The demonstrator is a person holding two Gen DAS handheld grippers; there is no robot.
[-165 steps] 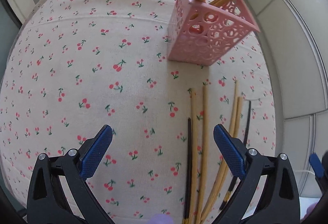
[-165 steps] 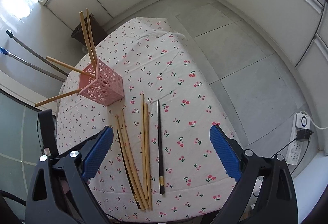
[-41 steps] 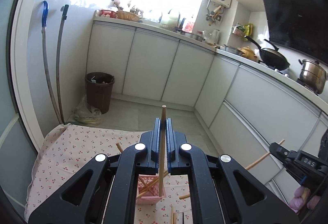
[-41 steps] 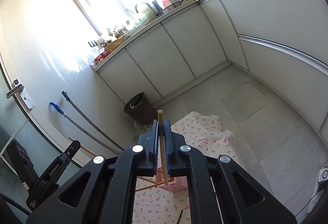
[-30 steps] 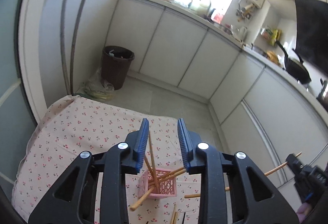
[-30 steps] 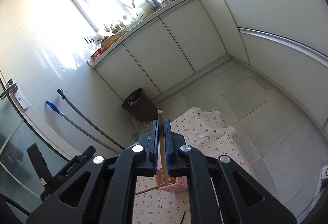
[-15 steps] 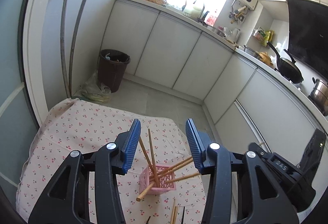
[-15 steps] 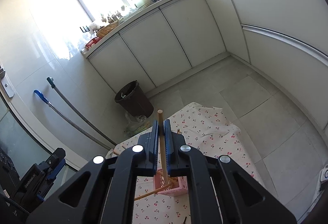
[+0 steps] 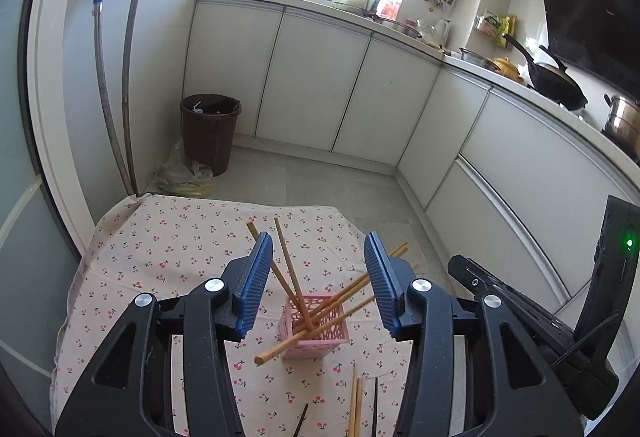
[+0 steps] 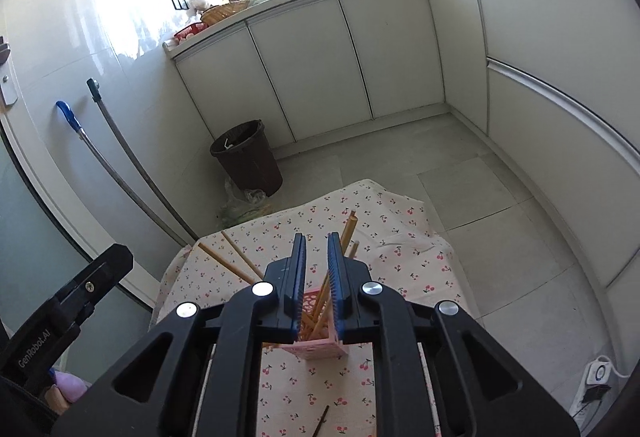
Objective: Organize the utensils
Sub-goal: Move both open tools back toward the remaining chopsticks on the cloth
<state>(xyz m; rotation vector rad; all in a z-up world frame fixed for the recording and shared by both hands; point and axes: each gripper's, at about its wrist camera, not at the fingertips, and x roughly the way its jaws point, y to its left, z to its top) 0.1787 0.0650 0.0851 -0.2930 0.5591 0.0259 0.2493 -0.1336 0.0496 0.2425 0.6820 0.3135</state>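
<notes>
Over on the left, two long tool handles (image 9: 116, 85) leaned against the wall, and a dark bin (image 9: 210, 133) stood on the floor beyond the table (image 9: 132, 257) with its cherry-print cloth.

The left gripper (image 9: 316, 277) hung above the table with its blue pads spread wide apart and nothing between them. Straight below the gap stood the pink holder (image 9: 316, 329), upright on the cloth, with several wooden chopsticks (image 9: 288, 269) fanning out of its open top at loose angles. One of them seemed to poke out low at the holder's near left side, its end over the cloth.

The right gripper (image 10: 317, 279) hovered over the same holder (image 10: 320, 343) from its own side. Its pads stood a narrow gap apart, and I saw nothing pinched between them; the sticks visible through the gap looked to be already in the holder below.

To my eye the job was well under way but not finished. Near the table's front edge, a pair of wooden sticks (image 9: 355, 397) and two dark chopsticks (image 9: 375, 409) lay flat on the cloth, a little apart from the holder. Those were what remained to be picked up and dropped in, and the splayed sticks would leave less room for them.
</notes>
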